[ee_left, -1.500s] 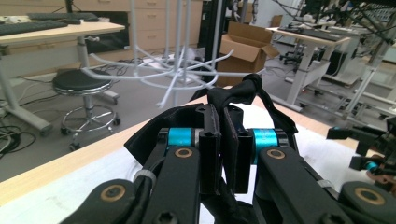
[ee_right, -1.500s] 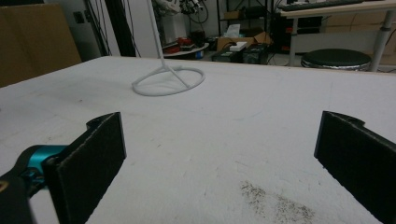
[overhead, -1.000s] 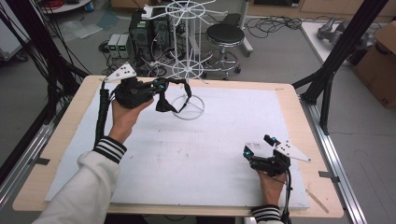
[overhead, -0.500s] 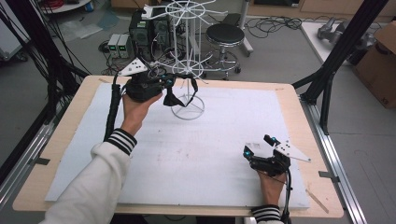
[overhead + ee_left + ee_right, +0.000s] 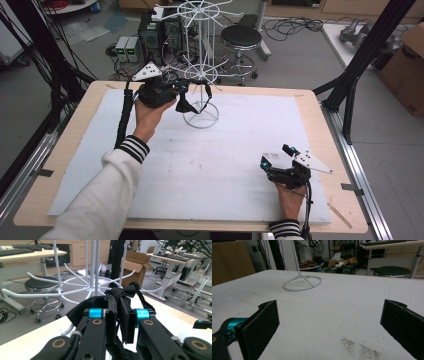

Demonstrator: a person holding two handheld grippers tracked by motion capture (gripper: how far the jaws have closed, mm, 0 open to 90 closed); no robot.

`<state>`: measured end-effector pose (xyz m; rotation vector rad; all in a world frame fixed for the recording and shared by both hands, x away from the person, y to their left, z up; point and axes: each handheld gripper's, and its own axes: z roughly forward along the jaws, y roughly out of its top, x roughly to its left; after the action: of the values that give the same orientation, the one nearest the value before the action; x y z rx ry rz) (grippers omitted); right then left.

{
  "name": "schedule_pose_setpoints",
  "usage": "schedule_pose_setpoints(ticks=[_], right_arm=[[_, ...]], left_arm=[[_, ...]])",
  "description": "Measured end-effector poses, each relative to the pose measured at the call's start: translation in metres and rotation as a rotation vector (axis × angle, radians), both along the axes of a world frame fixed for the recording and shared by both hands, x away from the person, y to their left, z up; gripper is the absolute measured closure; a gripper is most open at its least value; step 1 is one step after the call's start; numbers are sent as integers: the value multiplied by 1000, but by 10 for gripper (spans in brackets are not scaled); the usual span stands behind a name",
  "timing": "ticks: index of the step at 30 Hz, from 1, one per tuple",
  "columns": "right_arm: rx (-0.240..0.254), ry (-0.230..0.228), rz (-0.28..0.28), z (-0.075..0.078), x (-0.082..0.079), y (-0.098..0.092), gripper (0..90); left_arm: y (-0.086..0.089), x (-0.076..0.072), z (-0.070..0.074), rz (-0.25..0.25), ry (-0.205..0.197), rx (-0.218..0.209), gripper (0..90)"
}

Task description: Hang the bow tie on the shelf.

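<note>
1 black cloth strap (image 5: 125,293), bunched, knotted

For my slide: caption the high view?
Left gripper carries a black strap to the white wire rack.

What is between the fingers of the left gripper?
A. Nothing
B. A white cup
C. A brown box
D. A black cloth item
D: in the left gripper view, the left gripper has its fingers closed on a black cloth item, in front of the white wire rack.

The wire rack (image 5: 201,65) stands at the table's (image 5: 70,137) far edge, the stool (image 5: 241,37) behind it.
</note>
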<state>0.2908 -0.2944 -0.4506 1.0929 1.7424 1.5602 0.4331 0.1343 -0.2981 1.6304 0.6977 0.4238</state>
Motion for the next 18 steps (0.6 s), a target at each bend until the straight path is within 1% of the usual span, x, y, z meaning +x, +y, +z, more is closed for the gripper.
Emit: schedule_pose_setpoints(ticks=[1,2,3,4,5,7,8,9,10,11,12,13,14,15,17,18], right_arm=[[0,0,0,0,0,0,10],[-3,2,-3,0,0,0,11],[3,11,-1,0,-1,1,10],[-3,1,-4,0,0,0,10],[1,13,-3,0,-1,1,11],[3,14,-5,0,-1,1,11],[2,14,-4,0,-1,1,11],[2,14,-4,0,-1,1,11],[2,13,-6,0,-1,1,11],[2,13,-6,0,-1,1,11],[3,17,-7,0,-1,1,10],[3,17,-7,0,-1,1,10],[4,16,-6,0,-1,1,11],[1,13,-4,0,-1,1,11],[-3,10,-4,0,-1,1,11],[-2,11,-4,0,-1,1,10]], left_arm=[[0,0,0,0,0,0,737],[0,0,-1,1,9,-1,637],[0,0,0,9,12,6,574],[1,0,0,11,12,1,519],[2,0,0,-5,11,-17,474],[2,-1,1,-7,11,-25,320],[2,-3,1,-15,4,-10,295],[2,-3,1,-15,4,-10,284],[4,-7,1,-22,-16,3,257],[4,-7,1,-22,-16,3,238],[6,-9,1,-35,-18,-3,211],[7,-10,0,-34,-19,-4,211],[10,-14,-1,-42,-22,-3,167],[10,-14,-1,-42,-22,-3,154],[16,-21,-3,-42,-34,7,134],[24,-29,-6,-39,-64,20,122]])
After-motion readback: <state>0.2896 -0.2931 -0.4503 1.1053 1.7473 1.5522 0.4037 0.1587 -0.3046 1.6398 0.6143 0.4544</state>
